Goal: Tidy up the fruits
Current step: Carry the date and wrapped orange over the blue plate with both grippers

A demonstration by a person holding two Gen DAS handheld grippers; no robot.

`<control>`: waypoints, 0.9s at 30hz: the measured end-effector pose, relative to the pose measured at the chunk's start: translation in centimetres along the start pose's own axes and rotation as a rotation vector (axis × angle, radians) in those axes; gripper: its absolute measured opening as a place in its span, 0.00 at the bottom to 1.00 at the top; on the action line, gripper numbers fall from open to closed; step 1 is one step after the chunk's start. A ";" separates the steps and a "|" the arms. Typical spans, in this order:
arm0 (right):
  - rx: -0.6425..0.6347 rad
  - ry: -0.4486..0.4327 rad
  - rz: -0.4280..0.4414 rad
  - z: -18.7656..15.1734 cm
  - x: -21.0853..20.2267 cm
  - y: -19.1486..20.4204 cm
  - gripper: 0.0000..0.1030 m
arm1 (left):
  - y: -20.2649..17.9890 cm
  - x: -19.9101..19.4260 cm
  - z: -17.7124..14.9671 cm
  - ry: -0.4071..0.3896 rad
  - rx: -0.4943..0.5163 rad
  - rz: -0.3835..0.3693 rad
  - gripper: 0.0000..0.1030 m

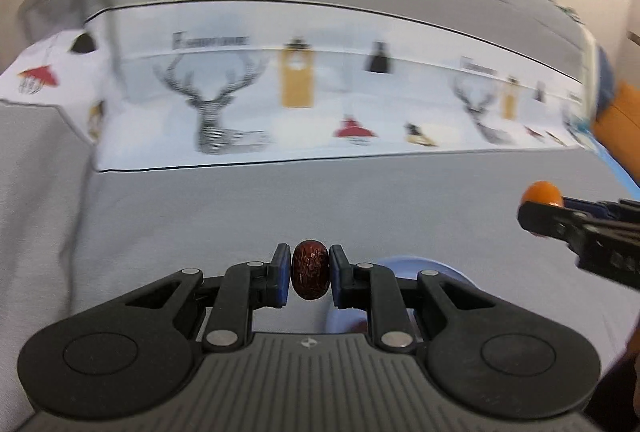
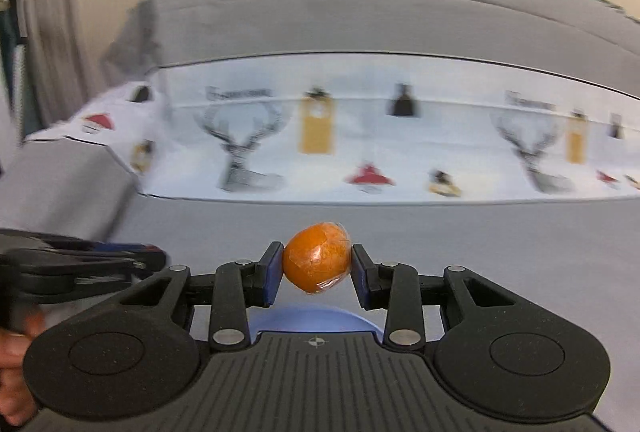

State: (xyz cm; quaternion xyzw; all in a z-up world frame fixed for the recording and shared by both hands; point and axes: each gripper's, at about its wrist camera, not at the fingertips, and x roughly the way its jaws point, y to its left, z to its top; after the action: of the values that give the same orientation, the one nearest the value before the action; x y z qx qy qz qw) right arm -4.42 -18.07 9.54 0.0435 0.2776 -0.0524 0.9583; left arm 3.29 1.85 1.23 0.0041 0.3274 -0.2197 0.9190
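While the left gripper (image 1: 310, 274) pinches a wrinkled dark-red date (image 1: 310, 275), the right gripper (image 2: 317, 264) grasps a film-wrapped orange fruit (image 2: 317, 257).

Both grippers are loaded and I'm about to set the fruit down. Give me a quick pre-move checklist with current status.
1. Left gripper shut on the red date: ok.
2. Right gripper shut on the wrapped orange fruit: ok.
3. Both fruits centred between the fingers: ok.
4. Blue plate under the right gripper: ok, though only its rim shows.
5. Space on the plate: cannot tell, mostly hidden.
6. Grippers apart from each other: ok.
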 end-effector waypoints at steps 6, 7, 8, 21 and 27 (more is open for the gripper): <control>0.121 -0.074 -0.052 0.0 -3.9 -1.6 0.37 | -3.1 -1.5 -2.6 0.007 0.040 -0.069 0.21; 0.119 -0.076 -0.053 0.0 -3.9 -1.7 0.37 | -3.3 -1.5 -2.8 0.008 0.051 -0.074 0.21; 0.113 -0.082 -0.053 0.1 -3.8 -1.7 0.37 | -3.4 -1.4 -2.8 0.008 0.060 -0.075 0.21; 0.031 0.110 -0.004 -1.6 2.6 -1.7 0.37 | -1.7 3.0 -3.4 0.245 -0.034 -0.181 0.21; 0.021 0.206 0.030 -2.1 4.0 -1.4 0.37 | -4.0 4.8 -4.6 0.319 0.076 -0.192 0.21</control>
State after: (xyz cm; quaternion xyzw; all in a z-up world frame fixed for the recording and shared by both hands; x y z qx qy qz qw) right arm -2.33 -19.51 5.50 0.0629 0.3732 -0.0365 0.9249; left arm 2.18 -3.00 -4.71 0.0425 0.4593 -0.3150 0.8294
